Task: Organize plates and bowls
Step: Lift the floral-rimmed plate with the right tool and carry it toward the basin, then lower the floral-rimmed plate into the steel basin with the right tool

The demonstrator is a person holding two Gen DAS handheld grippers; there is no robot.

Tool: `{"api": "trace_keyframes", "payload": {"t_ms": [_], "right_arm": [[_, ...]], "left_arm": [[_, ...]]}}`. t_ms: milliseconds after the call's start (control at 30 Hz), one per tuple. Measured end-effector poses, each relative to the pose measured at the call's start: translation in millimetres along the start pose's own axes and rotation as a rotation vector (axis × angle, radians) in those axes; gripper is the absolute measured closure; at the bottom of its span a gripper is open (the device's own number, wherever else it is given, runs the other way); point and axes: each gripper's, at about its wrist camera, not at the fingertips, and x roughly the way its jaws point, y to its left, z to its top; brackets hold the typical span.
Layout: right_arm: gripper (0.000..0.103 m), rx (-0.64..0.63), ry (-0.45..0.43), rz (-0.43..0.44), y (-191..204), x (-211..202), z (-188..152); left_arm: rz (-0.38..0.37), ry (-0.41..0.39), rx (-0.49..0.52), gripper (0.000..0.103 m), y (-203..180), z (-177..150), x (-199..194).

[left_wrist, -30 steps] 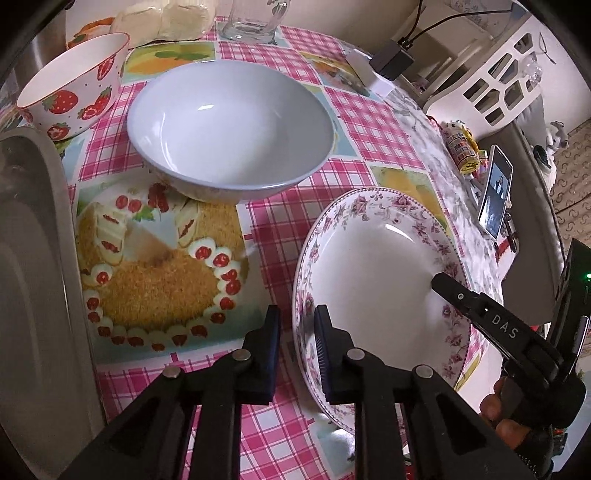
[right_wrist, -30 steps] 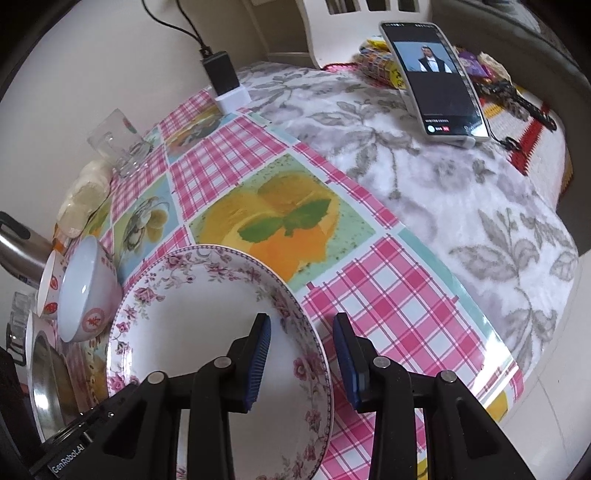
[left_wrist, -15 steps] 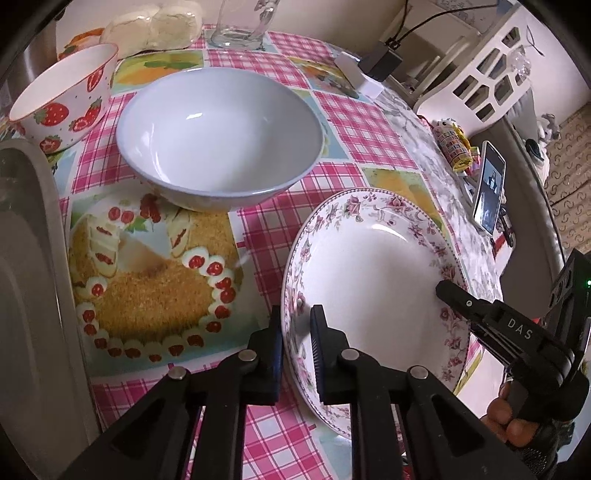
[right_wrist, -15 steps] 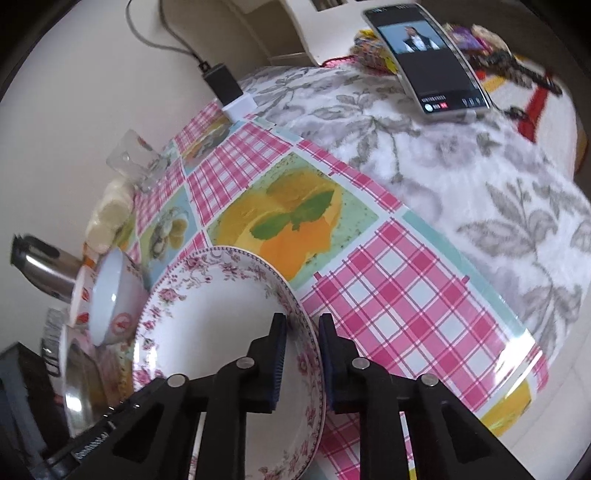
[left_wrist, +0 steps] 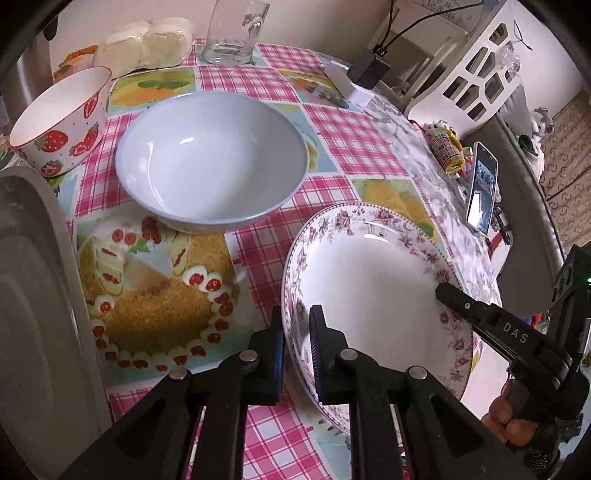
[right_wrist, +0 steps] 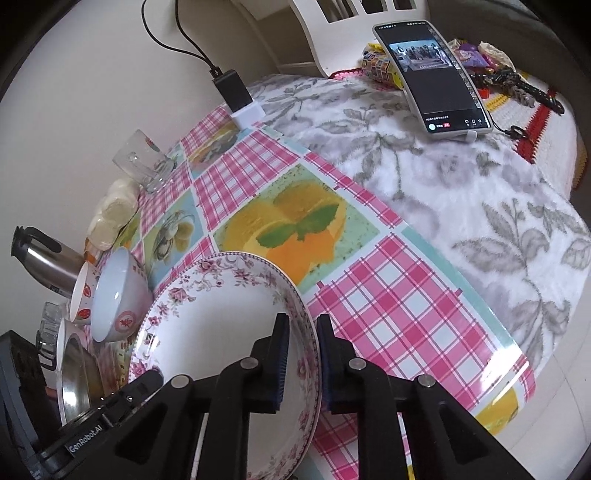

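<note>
A deep white plate with a pink floral rim [left_wrist: 369, 288] sits at the near right of the checked tablecloth. My left gripper [left_wrist: 297, 332] is shut on its left rim, one pad inside and one outside. My right gripper [right_wrist: 303, 332] is shut on the opposite rim of the plate [right_wrist: 221, 314]; one of its fingers [left_wrist: 454, 295] shows over the plate's right side. A plain white bowl [left_wrist: 210, 158] stands behind the plate. A smaller strawberry-print bowl [left_wrist: 59, 122] sits at the far left.
A steel tray [left_wrist: 33, 295] lies along the left edge. At the back are a glass mug [left_wrist: 232, 33], wrapped buns [left_wrist: 147, 40] and a charger [left_wrist: 369, 68]. A phone [right_wrist: 432, 77] leans on the grey floral cloth at right. A kettle [right_wrist: 44, 258] stands behind the bowls.
Both grippers closed onto the plate's rim: the right jaws came in from a wide gap, the left from a narrow one. The hands barely moved.
</note>
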Motion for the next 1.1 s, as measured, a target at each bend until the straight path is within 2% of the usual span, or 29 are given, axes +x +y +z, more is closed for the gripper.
{"api": "trace_keyframes", "payload": {"t_ms": [233,500,767,1100], "right_arm": [[0.087,-0.002,-0.046,0.015,3.6,-13.6,3.7],[0.087,-0.021,-0.111,0.062,17.4,-32.6,9.0],[0.087,-0.054,-0.178,0.096,44.6,-56.1,10.3],[0.087,-0.103,-0.228,0.145,89.7,-73.1,-0.7]], "left_arm": [[0.006,-0.054,0.032,0.090,-9.3,5.4,-18.3],[-0.022,-0.105,0.004,0.090,-4.9,11.9,-40.4],[-0.022,-0.173,-0.004,0.090,-0.2,16.9,-70.8],[-0.019,-0.264,-0.033,0.090,27.9,20.5,-113.4]]}}
